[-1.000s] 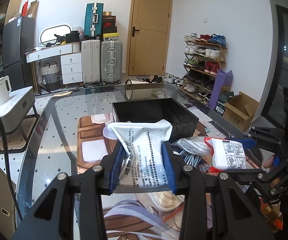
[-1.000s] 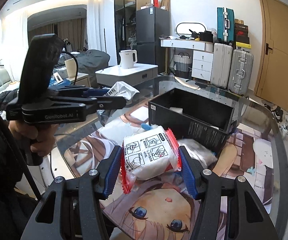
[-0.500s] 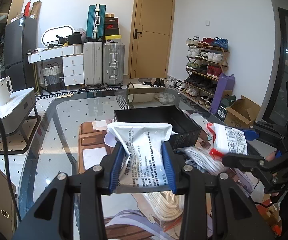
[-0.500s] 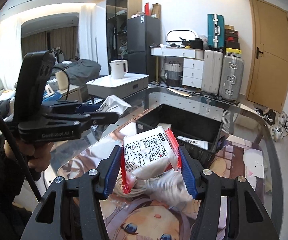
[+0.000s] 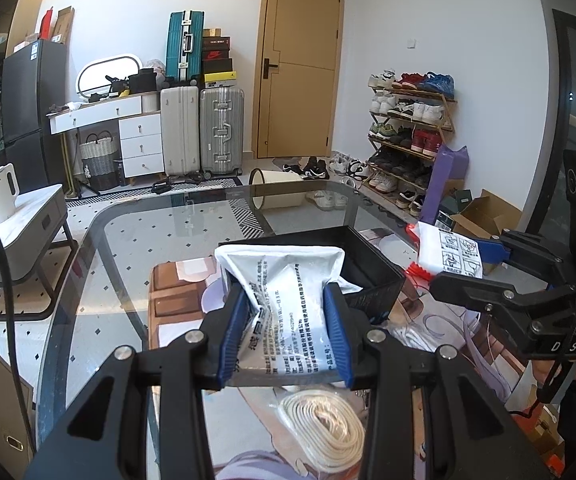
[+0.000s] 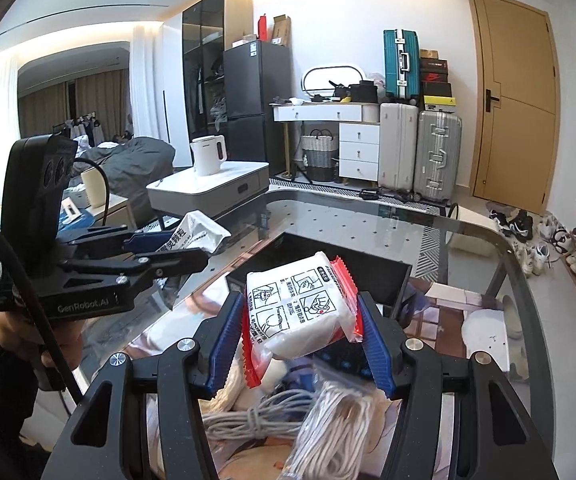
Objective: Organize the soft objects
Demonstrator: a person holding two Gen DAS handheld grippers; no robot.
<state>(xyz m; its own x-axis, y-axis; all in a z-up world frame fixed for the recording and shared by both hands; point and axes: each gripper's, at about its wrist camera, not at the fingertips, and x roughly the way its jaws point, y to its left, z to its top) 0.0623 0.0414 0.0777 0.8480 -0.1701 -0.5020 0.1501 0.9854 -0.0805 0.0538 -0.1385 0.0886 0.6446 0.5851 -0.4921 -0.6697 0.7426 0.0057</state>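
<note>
Gripping white printed pouch [image 5: 288,308] in left claw [image 5: 285,336] | right claw [image 6: 300,340] clamped on red-edged packet [image 6: 300,312] | both hovering above black bin [image 5: 372,268] on glass surface [image 5: 159,224]

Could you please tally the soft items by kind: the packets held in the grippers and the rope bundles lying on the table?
Sealed packets held in grippers: 2, the white printed packet and the red-edged packet.
Rope bundles on the table: 3, the loose grey rope, the bagged rope and the bagged coil.
Total: 5

We see white printed pouch [image 5: 288,312] squeezed upright | red-edged white pack [image 6: 300,312] tilted, lifted | black bin [image 5: 372,268] behind | bagged rope [image 6: 336,424] lying below.
</note>
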